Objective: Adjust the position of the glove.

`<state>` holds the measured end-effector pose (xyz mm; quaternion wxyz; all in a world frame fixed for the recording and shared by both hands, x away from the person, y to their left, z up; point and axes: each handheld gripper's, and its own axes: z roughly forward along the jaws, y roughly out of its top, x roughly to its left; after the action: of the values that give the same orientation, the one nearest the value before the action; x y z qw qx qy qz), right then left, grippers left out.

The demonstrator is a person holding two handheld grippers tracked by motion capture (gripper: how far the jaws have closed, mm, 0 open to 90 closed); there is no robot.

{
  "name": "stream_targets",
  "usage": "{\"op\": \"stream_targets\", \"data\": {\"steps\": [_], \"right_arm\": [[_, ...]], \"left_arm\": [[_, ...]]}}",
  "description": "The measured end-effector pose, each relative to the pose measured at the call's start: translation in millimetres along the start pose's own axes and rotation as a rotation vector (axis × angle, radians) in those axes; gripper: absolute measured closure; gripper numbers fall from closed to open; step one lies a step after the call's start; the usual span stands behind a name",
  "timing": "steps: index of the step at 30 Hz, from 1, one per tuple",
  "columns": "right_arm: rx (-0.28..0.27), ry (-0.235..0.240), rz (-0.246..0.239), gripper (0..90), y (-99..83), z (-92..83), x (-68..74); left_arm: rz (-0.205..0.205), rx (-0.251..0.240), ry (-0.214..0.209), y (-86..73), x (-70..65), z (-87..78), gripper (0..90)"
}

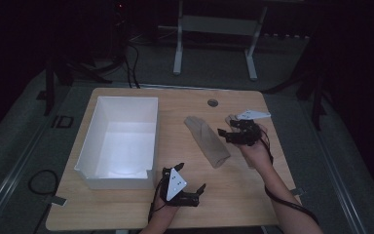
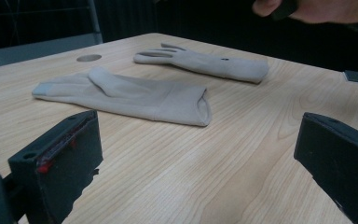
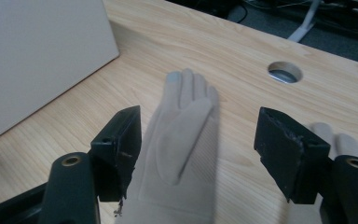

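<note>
Item: beige knit glove (image 1: 206, 140), one of a pair, lying flat on the wooden table (image 1: 126, 209) just right of centre, cuff toward the near edge, fingers pointing far and left toward the white open-top box (image 1: 100, 131).

Companion: second glove (image 2: 205, 63), same make, farther right, close to the first but apart from it (in the high view it is mostly hidden under the right hand).

Handling, as judged: very light, soft and limp, with no stiffness at all; it will droop and fold once lifted. The fabric looks matte, so slip between the pads seems unlikely. Not fragile. The risk lies in pinching only the top layer, or in dragging the glove along the table instead of raising it.

Where to take hold: the cuff or palm, where the cloth is doubled and widest (the thin fingers would sag and give little to bite on). A low, level approach should gather both layers.

Right gripper (image 3: 198, 154): jaws partly open, standing either side of the glove's palm, pads not pressing it; the thumb lies folded across the palm between them.

Left gripper (image 1: 187, 187): near edge, right of the box's near corner, jaws wide and holding nothing, aimed across the table at both gloves.
</note>
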<state>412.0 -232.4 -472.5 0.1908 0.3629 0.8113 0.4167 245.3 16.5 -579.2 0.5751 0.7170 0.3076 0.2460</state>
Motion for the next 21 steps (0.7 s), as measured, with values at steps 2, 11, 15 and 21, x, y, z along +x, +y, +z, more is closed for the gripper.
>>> {"op": "stream_targets", "data": {"steps": [2, 11, 15, 21], "right_arm": [[0.014, 0.002, -0.001, 34.3, -0.5, 7.2, 1.4], [0.066, 0.008, 0.01, 46.2, -9.8, 41.0, -3.0], [0.09, 0.011, -0.003, 52.1, -15.9, 53.8, -2.3], [0.111, 0.01, 0.0, 54.2, -19.8, 71.0, -1.0]], "left_arm": [[-0.002, 0.001, -0.005, 0.0, 0.5, 0.2, 1.3], [0.006, 0.002, -0.001, 0.1, -0.7, 0.4, 1.3], [0.009, 0.003, -0.002, 0.1, -0.9, 0.4, 1.3], [0.006, 0.001, -0.005, 0.1, -1.0, 0.3, 1.2]]}}
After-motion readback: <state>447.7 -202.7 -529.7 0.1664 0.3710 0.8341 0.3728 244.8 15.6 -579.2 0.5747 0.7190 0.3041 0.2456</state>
